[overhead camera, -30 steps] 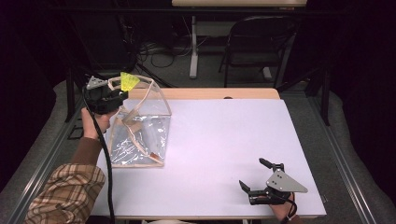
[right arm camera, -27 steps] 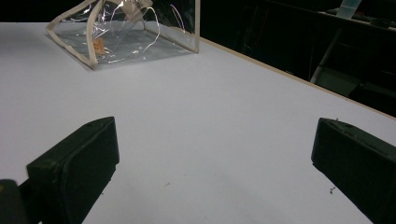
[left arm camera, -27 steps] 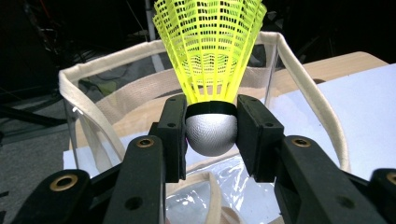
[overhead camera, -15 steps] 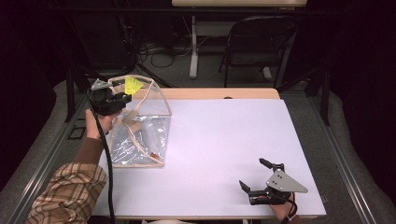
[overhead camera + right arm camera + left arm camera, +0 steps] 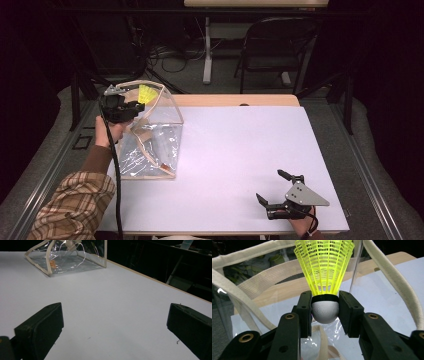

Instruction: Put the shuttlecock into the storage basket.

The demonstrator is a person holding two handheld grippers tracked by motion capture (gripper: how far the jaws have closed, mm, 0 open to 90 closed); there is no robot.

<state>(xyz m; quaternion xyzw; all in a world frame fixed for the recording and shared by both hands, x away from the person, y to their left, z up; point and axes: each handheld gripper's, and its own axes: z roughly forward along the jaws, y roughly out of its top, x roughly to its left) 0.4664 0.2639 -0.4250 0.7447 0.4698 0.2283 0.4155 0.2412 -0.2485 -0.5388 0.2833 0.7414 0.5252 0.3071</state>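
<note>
Holding a yellow shuttlecock (image 5: 324, 277) in my left tool (image 5: 131, 103), jaws clenched on its white cork head w/ the plastic skirt pointing away from the cam. In the high view the tool sits at the top opening of the clear plastic tote bag (image 5: 150, 145), shuttlecock just over the rim at the bag's far-left corner. The bag's cream fabric straps (image 5: 392, 277) loop round both sides of the shuttlecock in the left gripper view. Bag stands on the white surface (image 5: 235, 160) at its left edge, trimmed in cream. My right tool (image 5: 278, 192) rests near the surface's near-right corner, well apart from the bag, jaws spread wide & gripping nothing; right gripper view has the bag far off beyond them.
</note>
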